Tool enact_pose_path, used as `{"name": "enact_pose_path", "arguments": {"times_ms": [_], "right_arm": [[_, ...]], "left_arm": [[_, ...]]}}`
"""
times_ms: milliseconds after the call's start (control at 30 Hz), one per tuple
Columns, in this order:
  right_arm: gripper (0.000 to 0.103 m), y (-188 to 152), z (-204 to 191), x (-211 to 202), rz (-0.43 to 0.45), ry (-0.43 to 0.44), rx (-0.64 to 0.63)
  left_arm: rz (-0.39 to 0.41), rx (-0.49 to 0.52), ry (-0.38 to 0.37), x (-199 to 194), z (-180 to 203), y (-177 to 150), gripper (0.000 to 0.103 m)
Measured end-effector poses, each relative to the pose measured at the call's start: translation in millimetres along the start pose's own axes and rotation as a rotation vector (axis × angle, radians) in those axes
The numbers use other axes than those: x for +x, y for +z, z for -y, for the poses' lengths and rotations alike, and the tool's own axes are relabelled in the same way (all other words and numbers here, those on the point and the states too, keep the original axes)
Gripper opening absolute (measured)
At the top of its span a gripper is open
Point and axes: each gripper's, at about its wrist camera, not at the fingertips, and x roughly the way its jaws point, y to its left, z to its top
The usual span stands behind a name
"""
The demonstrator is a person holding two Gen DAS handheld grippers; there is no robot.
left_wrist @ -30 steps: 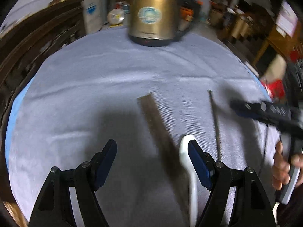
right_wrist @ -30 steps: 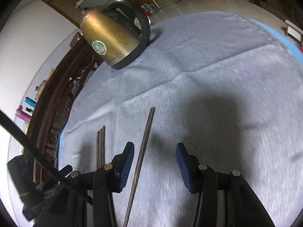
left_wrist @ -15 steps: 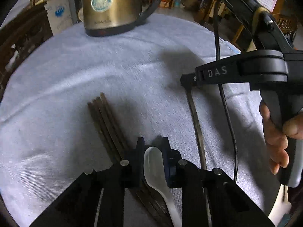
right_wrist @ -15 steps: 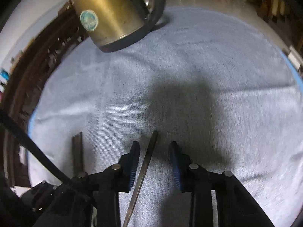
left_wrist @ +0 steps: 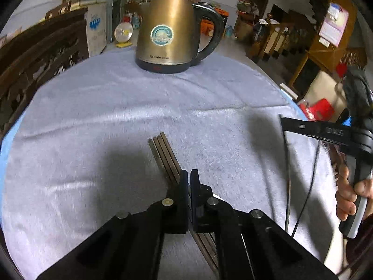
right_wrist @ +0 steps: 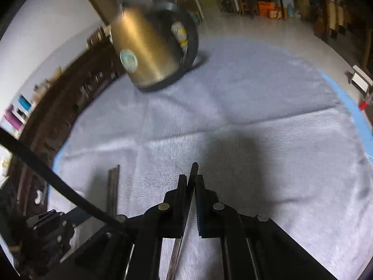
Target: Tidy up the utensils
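A: Chopsticks (left_wrist: 166,157) first — where do they lie?
B: A bundle of dark ones lies on the grey cloth (left_wrist: 93,121) of the tabletop, straight ahead of the left hand-held gripper (left_wrist: 188,177) and running back under it. Its fingers are drawn together over the bundle with only a thin slit between them. Whether anything is pinched in that slit I cannot tell; the bundle seems to pass below.
A: And the spoon?
B: Only a sliver of white (left_wrist: 218,197) peeks out just to the right of the left hand-held gripper's linkage. Too little shows to name it with certainty.
A: The other side?
B: The right hand-held gripper (right_wrist: 191,179) is clamped on a single chopstick (right_wrist: 193,170). The stick's tip pokes out just past the fingertips, and its length runs back between the fingers toward the camera. In the left wrist view that same stick (left_wrist: 288,175) hangs from the tool, well off to the right of the bundle.
A: Anything else nearby?
B: A brass-coloured kettle (left_wrist: 169,35) stands far ahead of both tools, at the cloth's far edge — upright on its black base. From the right wrist view the bundle (right_wrist: 113,186) sits to the left of the tool, apart from it
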Motion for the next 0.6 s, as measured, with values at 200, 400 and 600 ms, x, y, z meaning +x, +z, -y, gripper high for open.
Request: {"name": "enact_pose_path", "arguments": {"times_ms": [200, 400, 600], "right_arm": [[0.007, -6, 18, -41, 0.091, 0.033, 0.073], [0.008, -23, 33, -50, 0.082, 0.054, 0.099], [0.008, -35, 46, -53, 0.075, 0.08, 0.106]], "left_arm": [[-0.134, 0.035, -0.029, 27, 24, -13, 0.013], [-0.177, 0.082, 0.002, 48, 42, -19, 0.015], [-0.161, 0.15, -0.008, 54, 59, -18, 0.014]]}}
